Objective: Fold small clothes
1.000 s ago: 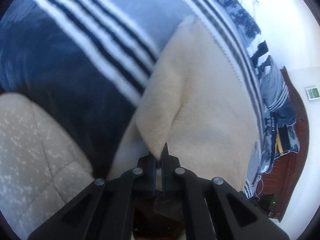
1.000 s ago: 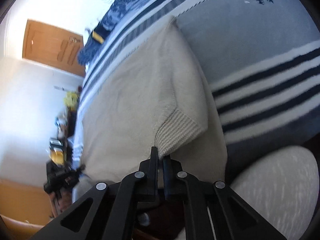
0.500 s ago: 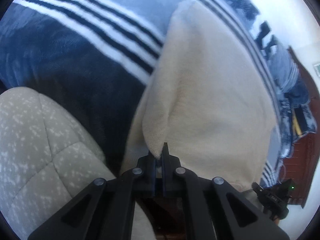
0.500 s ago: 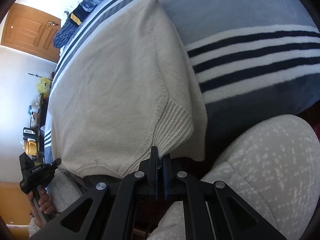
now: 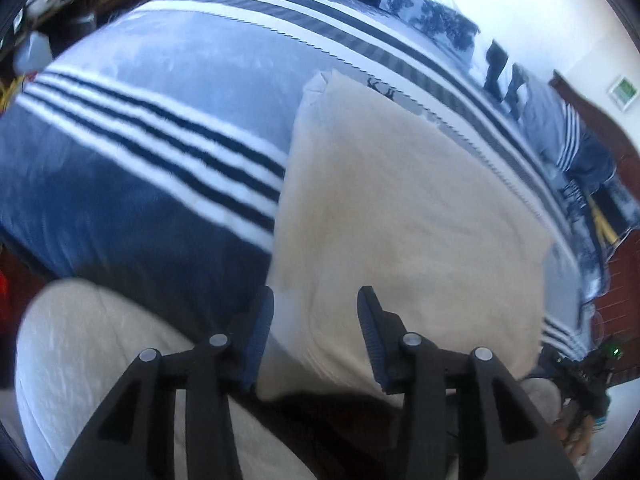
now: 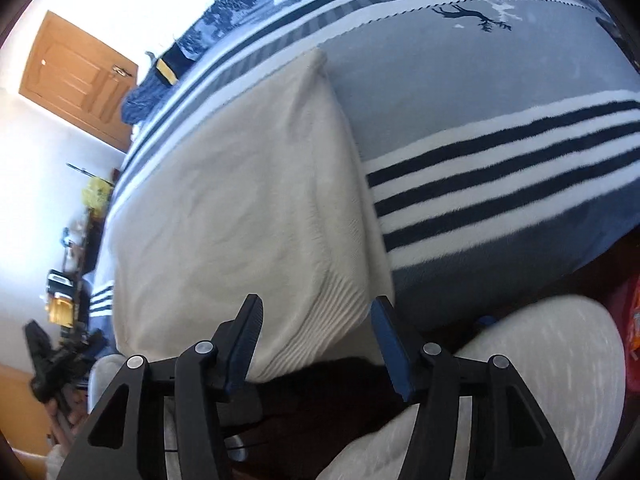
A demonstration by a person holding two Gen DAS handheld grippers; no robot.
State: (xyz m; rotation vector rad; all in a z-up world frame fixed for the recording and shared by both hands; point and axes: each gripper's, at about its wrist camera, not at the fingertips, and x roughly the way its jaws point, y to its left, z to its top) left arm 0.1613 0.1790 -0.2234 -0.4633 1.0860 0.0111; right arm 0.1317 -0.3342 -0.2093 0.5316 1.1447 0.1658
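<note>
Two grippers are in my hands above a bed, both pointing down at the near edge. From the left wrist camera I see, at far left, a cluttered floor corner, too blurred to name. Next comes the thick blue and grey fleece blanket with white and navy stripes (image 5: 152, 152), which covers the whole bed as the working surface. On it lies the folded cream knitted sweater (image 5: 400, 208), flat, and its near edge hangs a little over the bed side. My left gripper (image 5: 316, 316) has just been opening; its jaws now stand apart and released over the near left corner of the sweater, and the pads do not press on the cloth. At far right I see a dark red wooden headboard (image 5: 624, 160), rumpled patterned bedding (image 5: 576, 148) and a white wall.

From the right wrist camera, at far left there is an orange-brown wooden door (image 6: 80, 76) in the white wall, with small things I cannot identify below it. Then the sweater (image 6: 240, 200) again, with its ribbed hem (image 6: 332, 312) toward me. My right gripper (image 6: 316, 320) has also just been opening; its jaws stand wide on either side of the hem corner, without grasping. At right the striped blanket (image 6: 500, 168) continues, and a pale speckled quilted cushion (image 6: 540, 380) sits low in the corner.
</note>
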